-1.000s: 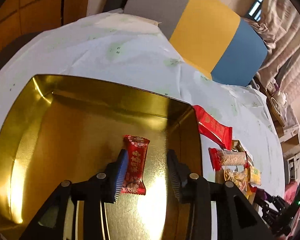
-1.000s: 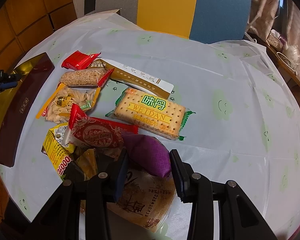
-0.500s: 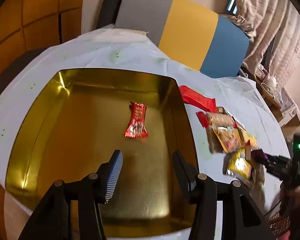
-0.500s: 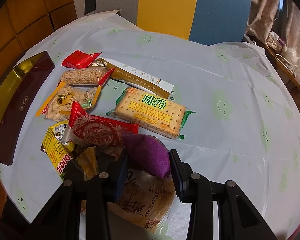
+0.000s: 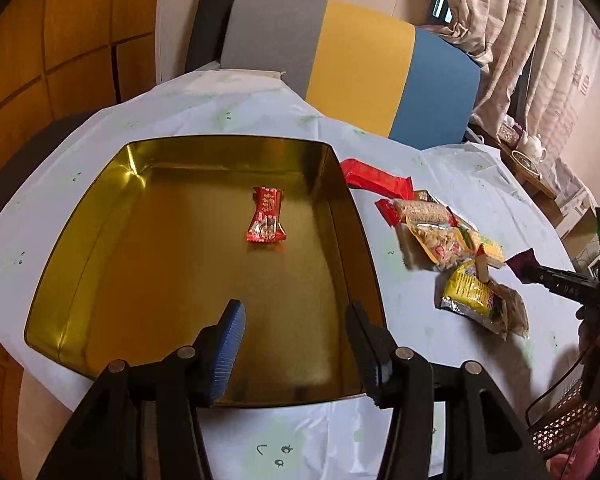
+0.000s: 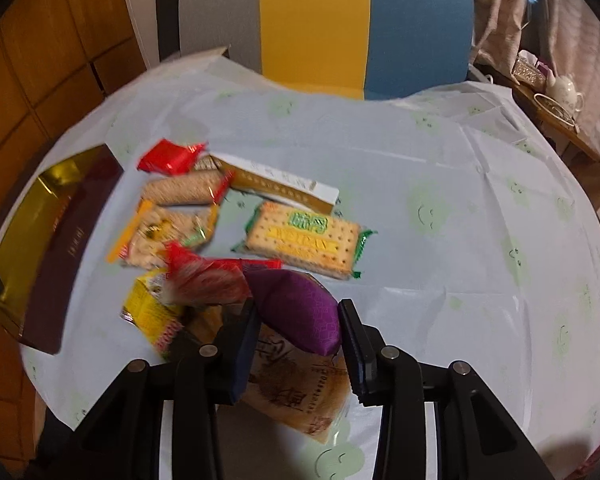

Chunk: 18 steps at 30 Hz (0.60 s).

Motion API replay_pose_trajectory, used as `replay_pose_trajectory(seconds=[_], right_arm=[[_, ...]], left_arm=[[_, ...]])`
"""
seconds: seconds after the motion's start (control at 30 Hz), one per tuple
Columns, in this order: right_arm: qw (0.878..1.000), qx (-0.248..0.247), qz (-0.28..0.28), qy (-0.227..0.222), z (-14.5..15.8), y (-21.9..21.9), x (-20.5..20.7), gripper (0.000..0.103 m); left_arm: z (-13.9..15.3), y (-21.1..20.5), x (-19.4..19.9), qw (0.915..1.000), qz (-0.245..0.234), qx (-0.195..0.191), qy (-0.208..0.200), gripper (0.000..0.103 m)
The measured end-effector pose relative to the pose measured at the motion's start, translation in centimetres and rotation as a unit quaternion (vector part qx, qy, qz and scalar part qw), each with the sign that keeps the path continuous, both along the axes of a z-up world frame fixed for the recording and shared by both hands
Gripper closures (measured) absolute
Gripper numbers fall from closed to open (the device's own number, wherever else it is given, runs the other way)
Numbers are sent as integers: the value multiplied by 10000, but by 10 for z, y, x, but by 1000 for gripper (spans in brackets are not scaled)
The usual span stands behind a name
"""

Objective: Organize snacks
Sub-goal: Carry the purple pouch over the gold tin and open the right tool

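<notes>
Left tongs (image 5: 296, 344) stood open and empty above the near edge of the gold tin (image 5: 80, 240); one red candy (image 5: 266, 216) lay farther in. Right tongs (image 6: 298, 332) gripped a purple pouch (image 6: 300, 308), snack pile (image 6: 188, 216) beyond on the surface (image 6: 460, 220).

We read little for certain; the biscuit pack (image 6: 306, 242) carries green characters over a yellow band, too blurred to spell out; the red candy wrapper (image 5: 266, 216) in the gold tin (image 5: 100, 216) bears white characters we cannot make out; the brown packet (image 6: 300, 392) shows a row of unreadable digits.
</notes>
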State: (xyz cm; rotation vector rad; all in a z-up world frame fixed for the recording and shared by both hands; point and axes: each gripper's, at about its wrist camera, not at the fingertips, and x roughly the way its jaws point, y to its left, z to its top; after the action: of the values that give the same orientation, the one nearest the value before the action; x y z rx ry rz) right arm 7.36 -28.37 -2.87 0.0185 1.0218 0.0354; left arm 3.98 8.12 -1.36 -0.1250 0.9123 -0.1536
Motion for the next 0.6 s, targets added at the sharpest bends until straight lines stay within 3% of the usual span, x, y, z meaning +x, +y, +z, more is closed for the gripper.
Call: replay_pose_trajectory(seconds=[0.13,0.33,0.47,0.6], right_arm=[[9997,236,-59,11,1,3,-1,64],[9950,964,12,-265,19,15,-10,64],[9892,1387,309,-345,30,41,-13,64],[9851,1506,778,-300,34,84,-10,64]], left_arm=[[4,3,-6,9999,76,16,-76,50],[8,12,-13,9997,150,-20,-186,50],[6,16,-16,9996,205,-14,-192,50],[4,23,-18,9995,291,-14,-158,50]])
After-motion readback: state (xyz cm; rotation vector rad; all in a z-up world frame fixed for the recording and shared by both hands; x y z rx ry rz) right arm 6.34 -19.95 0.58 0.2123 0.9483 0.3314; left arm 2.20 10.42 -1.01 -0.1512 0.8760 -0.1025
